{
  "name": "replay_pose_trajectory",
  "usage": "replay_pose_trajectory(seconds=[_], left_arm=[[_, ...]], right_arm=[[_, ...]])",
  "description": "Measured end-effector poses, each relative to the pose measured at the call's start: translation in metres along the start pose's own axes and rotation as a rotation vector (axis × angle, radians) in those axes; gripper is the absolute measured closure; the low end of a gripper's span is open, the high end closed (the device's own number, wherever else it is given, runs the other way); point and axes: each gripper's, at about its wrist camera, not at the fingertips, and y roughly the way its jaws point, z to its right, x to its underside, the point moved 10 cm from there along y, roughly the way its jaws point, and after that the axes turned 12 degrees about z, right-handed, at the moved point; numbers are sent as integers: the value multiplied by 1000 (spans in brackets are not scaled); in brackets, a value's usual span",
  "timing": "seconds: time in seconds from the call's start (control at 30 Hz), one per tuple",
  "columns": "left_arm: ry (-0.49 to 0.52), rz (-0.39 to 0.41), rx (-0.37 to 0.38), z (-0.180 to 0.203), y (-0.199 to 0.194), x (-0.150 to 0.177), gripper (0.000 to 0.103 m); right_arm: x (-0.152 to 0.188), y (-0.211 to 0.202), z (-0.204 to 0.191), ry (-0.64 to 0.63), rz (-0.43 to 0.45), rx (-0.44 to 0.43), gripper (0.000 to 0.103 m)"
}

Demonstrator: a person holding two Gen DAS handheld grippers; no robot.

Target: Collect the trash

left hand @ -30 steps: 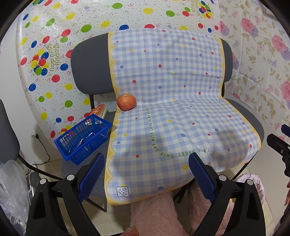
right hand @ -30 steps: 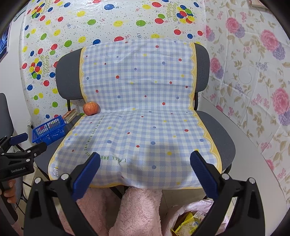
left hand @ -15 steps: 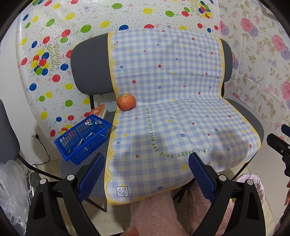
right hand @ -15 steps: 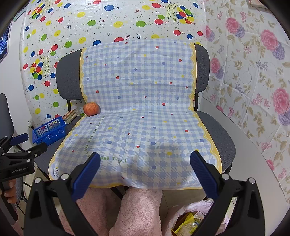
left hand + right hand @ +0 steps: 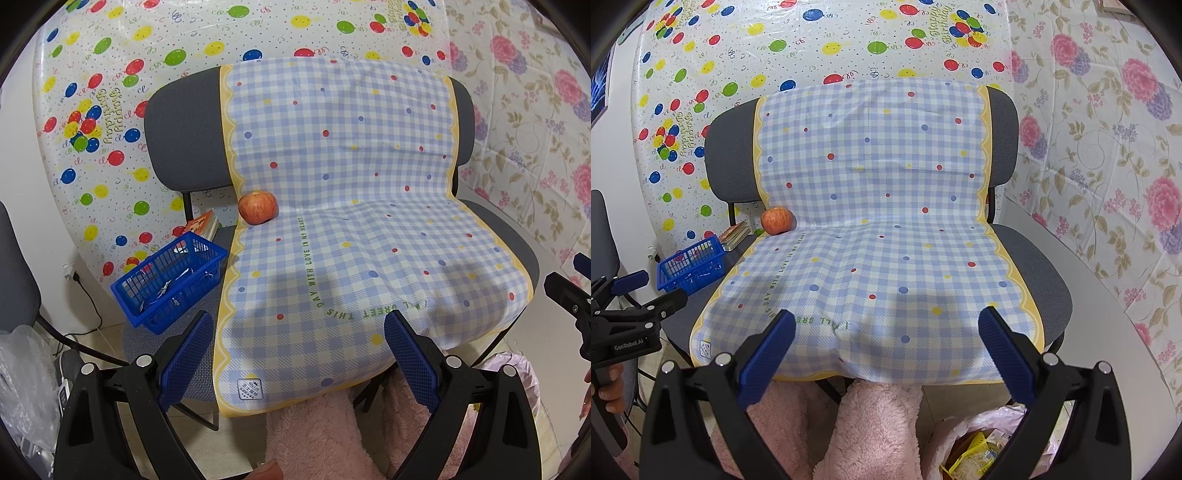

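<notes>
Right wrist view: both claws gape over a bare cloth (image 5: 879,221).
The left claw (image 5: 295,363) and right claw (image 5: 886,350) hold nothing. An apple (image 5: 776,220) sits at the cloth's back left corner; a filled trash bag (image 5: 990,443) stands below its front edge. No loose litter shows, fitting either a finished sweep or litter out of sight.

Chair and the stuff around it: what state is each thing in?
Left claw: open, empty.
Right claw: open, empty.
Apple: whole, resting on checked cloth.
Blue basket: upright, small items inside.
Trash bag: open, holding wrappers.
</notes>
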Motion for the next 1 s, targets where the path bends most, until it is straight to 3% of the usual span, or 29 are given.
replay_pose_trajectory(seconds=[0.87,1.0], left_arm=[[1,2,2,0,1,-1,10],[13,46,39,8,-1,-4,10]], right_arm=[[2,1,0,5,-3,-4,6],[5,6,2,11,-12,-3,6]])
